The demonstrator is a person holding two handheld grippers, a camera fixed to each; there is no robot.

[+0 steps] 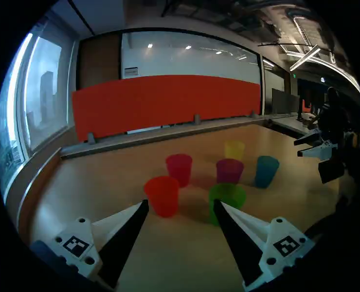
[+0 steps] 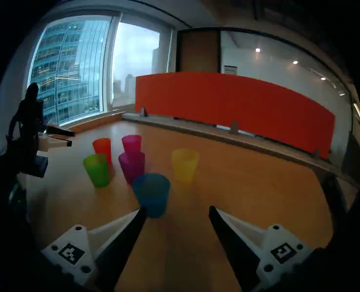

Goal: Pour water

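Your left gripper (image 1: 180, 209) hangs spread and empty just short of the translucent red plastic cup (image 1: 162, 194) and translucent green plastic cup (image 1: 226, 199). Your right gripper (image 2: 176, 214), equally spread and empty, faces the translucent blue plastic cup (image 2: 152, 193). Centre one cup in the jaws, close at mid-height and lift straight, since neighbours stand near. Past the cups, the wooden surface (image 2: 258, 194) lies open up to the orange partition (image 2: 238, 104).

White left gripper (image 1: 180, 201), black tapered fingers (image 1: 126, 233), square markers (image 1: 76, 246)
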